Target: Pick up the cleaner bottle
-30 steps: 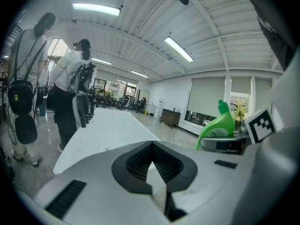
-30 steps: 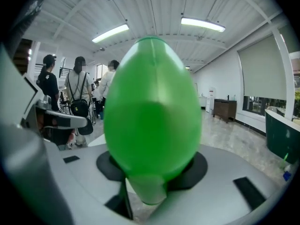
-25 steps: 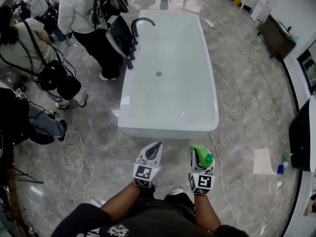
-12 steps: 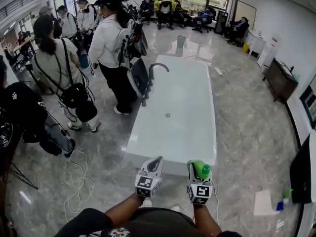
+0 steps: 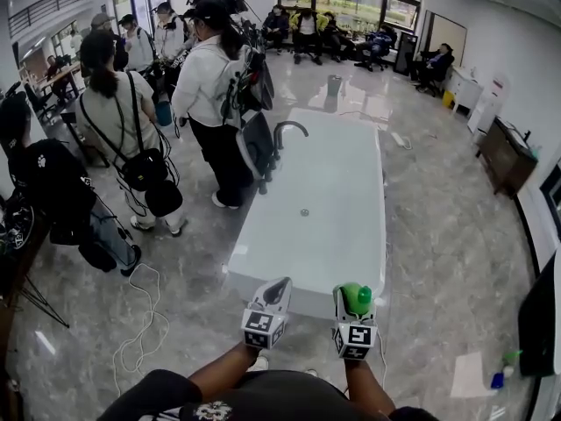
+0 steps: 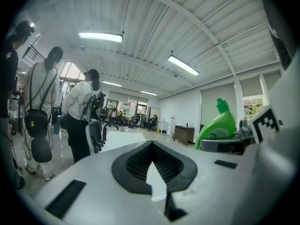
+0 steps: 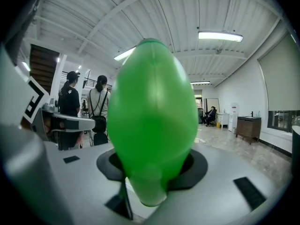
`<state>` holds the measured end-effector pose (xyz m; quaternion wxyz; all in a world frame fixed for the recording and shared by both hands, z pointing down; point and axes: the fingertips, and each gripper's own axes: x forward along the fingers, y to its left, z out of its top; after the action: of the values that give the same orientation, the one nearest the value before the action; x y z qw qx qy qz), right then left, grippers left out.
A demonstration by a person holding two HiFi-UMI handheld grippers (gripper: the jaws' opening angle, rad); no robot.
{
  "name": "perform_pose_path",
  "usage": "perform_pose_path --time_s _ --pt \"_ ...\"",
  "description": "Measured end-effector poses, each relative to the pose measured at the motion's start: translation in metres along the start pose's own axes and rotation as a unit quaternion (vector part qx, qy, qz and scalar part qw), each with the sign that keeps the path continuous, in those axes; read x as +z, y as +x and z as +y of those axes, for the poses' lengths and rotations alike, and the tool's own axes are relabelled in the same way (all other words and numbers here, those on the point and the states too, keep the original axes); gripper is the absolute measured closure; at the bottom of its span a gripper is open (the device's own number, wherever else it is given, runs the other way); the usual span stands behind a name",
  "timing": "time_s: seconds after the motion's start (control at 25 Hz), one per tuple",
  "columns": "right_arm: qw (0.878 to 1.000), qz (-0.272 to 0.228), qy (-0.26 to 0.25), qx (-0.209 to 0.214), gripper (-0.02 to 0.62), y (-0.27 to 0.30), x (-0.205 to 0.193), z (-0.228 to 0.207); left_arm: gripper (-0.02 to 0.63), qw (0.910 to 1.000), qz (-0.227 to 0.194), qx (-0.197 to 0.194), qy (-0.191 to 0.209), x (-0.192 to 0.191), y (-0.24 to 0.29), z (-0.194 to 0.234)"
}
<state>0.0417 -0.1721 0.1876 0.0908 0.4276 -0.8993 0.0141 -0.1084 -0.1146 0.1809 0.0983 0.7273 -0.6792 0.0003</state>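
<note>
Bottle [image 5: 358, 300] secure?
— Yes: my right gripper [image 5: 354, 293] clamps its green body, up in front of me near the bathtub [image 5: 333, 235]. Left gripper [image 5: 279, 286] is closed, empty. Slick plastic could slip out if I tilt.

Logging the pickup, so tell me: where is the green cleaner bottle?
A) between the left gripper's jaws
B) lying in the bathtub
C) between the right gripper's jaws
C: the green cleaner bottle is clamped in the right gripper and fills its view; the left gripper is shut with nothing in it.
</note>
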Motion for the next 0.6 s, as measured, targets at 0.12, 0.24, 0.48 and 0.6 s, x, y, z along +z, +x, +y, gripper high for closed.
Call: perform_pose_path --time_s 0.12,0.24,0.48,0.6 --pt "1.000 -0.008 -0.002 0.003 0.402 0.002 0.004 -0.001 0.604 1.0000 -0.006 0.005 0.003 0.003 -0.001 -0.001" --pt "1.000 -0.010 -0.007 0.005 0.402 0.002 0.006 -0.004 0.604 0.9999 0.000 0.011 0.002 0.003 -0.002 -0.003" --pt "1.000 0.000 0.000 -0.006 0.402 0.003 -0.003 -0.011 0.604 0.9999 0.004 0.013 0.001 -0.003 0.005 -0.005" --pt "1.000 -0.009 -0.004 -0.005 0.402 0.000 -0.001 -0.013 0.604 0.9999 0.003 0.011 0.000 -0.003 0.003 -0.008"
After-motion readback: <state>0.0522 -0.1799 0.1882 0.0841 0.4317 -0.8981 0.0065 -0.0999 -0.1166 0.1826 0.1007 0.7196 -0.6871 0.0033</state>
